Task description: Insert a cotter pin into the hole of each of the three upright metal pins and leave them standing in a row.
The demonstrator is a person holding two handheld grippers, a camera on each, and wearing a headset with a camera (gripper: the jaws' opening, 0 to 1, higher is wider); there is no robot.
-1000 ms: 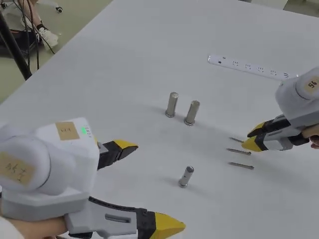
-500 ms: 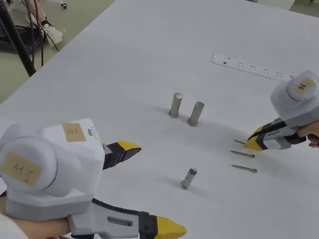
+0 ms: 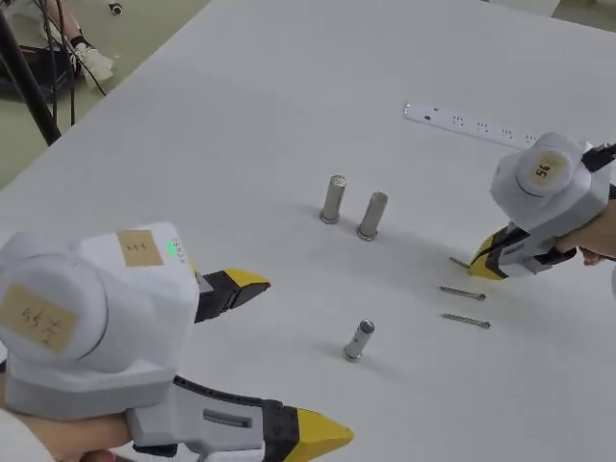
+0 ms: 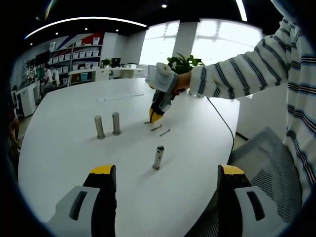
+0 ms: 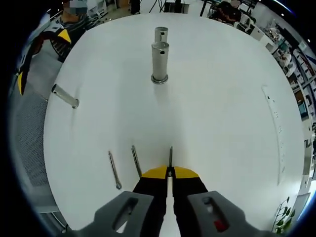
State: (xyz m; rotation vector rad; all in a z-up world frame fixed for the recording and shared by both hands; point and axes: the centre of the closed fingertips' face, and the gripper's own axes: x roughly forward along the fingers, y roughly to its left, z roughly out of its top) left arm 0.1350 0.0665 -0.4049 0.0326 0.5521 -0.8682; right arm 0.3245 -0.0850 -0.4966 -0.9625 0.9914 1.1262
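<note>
Presently right gripper (image 5: 169,172) pinches one cotter pin (image 5: 170,155) on the table (image 3: 241,115) at right, spare cotter pins (image 3: 463,293) just nearer; left gripper (image 4: 167,169) gapes wide near-left; metal pins (image 3: 372,215) upright mid-table.

Open office: display shelves (image 4: 81,52), potted plant (image 4: 185,62)

The gripped cotter pin (image 5: 170,157) loses its rear end between the pressed-together tips of the right gripper (image 5: 169,172); just the front pokes out toward 12 o'clock. In the head view, that gripper's own housing covers most of its jaws and the 3 o'clock end of the power strip (image 3: 462,125). The far metal pin (image 5: 161,33) sits half hidden behind the near metal pin (image 5: 159,61). The left gripper (image 3: 300,360) runs off the frame at 7 o'clock.
</note>
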